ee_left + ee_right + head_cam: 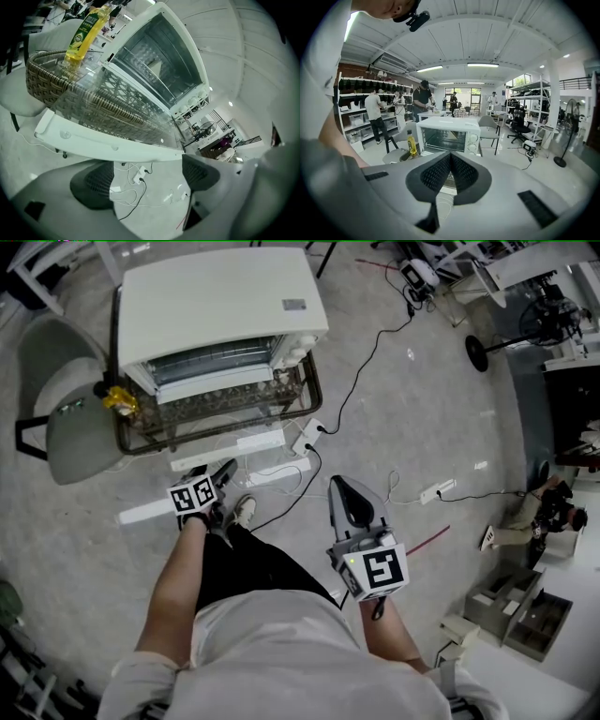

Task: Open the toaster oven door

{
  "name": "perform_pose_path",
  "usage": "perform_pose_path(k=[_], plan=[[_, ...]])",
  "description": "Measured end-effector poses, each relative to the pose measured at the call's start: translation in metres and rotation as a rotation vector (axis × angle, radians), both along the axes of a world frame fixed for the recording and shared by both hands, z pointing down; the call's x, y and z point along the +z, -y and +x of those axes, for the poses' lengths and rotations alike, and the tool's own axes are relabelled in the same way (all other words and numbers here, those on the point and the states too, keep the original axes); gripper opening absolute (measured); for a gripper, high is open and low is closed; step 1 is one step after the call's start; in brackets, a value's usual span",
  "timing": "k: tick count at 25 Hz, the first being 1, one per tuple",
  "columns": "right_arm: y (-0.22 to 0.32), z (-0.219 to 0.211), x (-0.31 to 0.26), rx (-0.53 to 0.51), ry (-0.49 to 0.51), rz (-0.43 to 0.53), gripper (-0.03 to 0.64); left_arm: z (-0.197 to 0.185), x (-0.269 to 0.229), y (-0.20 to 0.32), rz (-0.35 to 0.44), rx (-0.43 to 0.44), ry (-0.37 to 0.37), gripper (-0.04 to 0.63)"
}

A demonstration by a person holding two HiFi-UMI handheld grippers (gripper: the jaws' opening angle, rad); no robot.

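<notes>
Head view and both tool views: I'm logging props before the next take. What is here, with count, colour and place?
toaster oven: one, white, on the table, door open
table: one, wicker rim and glass top, under the oven
bottle: one, yellow, on the table beside the oven
chair: one, grey, left of the table
power strip: one, white, on the floor before the table
left tool: one, open, empty, near the door's edge
right tool: one, shut, empty, back from the oven
</notes>
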State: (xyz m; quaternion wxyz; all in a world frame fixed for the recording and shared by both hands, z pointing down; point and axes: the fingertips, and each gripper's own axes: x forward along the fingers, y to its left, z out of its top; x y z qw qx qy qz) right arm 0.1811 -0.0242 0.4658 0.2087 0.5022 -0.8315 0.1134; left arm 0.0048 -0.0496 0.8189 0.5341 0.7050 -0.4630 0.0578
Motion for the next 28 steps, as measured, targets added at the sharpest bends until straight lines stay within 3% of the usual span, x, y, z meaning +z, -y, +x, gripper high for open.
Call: perform_pose_path(k=[13,19,24,28], plan=[[-0.001,-0.007,0.005,-0.004,0.017,-0.001,0.023,0.015,0.002,-0.019,-0.01,0.052,-0.007,0.443],[0.005,-0.026,-0.001,-0.034,0.043,0.016,0.022,0.03,-0.03,-0.033,0.024,0.09,-0.071,0.443],[0.011,-0.045,-0.012,-0.061,0.064,0.046,0.023,0.033,-0.069,-0.024,0.08,0.061,-0.146,0.443],[0.016,-0.058,-0.021,-0.076,0.077,0.076,0.023,0.03,-0.12,0.002,0.203,0.094,-0.177,0.442]])
